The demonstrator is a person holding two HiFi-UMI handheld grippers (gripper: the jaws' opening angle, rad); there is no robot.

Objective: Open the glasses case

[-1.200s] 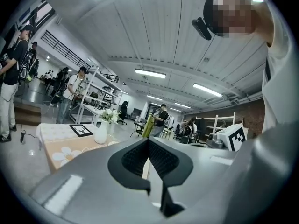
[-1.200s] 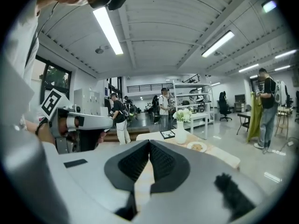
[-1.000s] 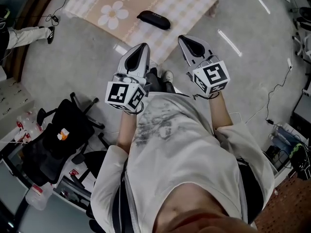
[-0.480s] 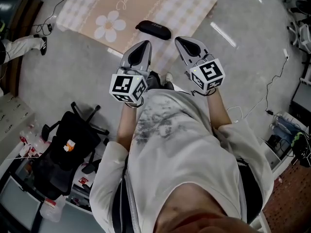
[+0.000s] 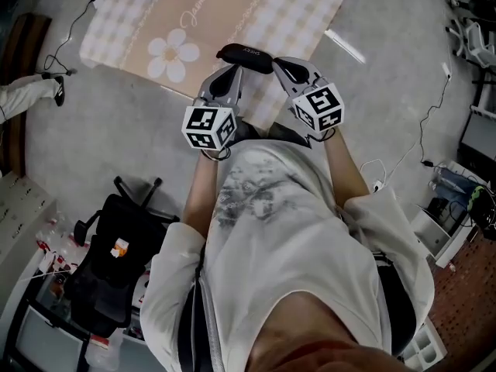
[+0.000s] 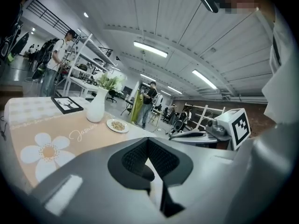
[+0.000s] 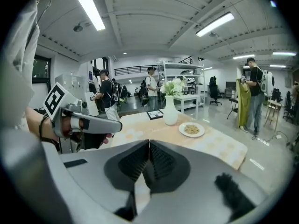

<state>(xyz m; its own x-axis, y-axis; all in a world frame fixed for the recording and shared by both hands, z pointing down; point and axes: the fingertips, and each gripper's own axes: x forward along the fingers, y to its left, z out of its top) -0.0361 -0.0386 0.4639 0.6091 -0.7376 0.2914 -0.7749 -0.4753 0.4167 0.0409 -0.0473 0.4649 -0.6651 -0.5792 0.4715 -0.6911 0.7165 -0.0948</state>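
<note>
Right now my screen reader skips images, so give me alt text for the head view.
Seen from above, a person holds the left gripper and right gripper, both shut, near a closed black glasses case on a flower-print tablecloth.

Left gripper (image 5: pixel 232 70) and right gripper (image 5: pixel 279 62) advanced, now near glasses case (image 5: pixel 245 56)

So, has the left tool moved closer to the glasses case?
Yes. The left tool has closed in on the glasses case, its tip now nearly at the case's near edge.
</note>
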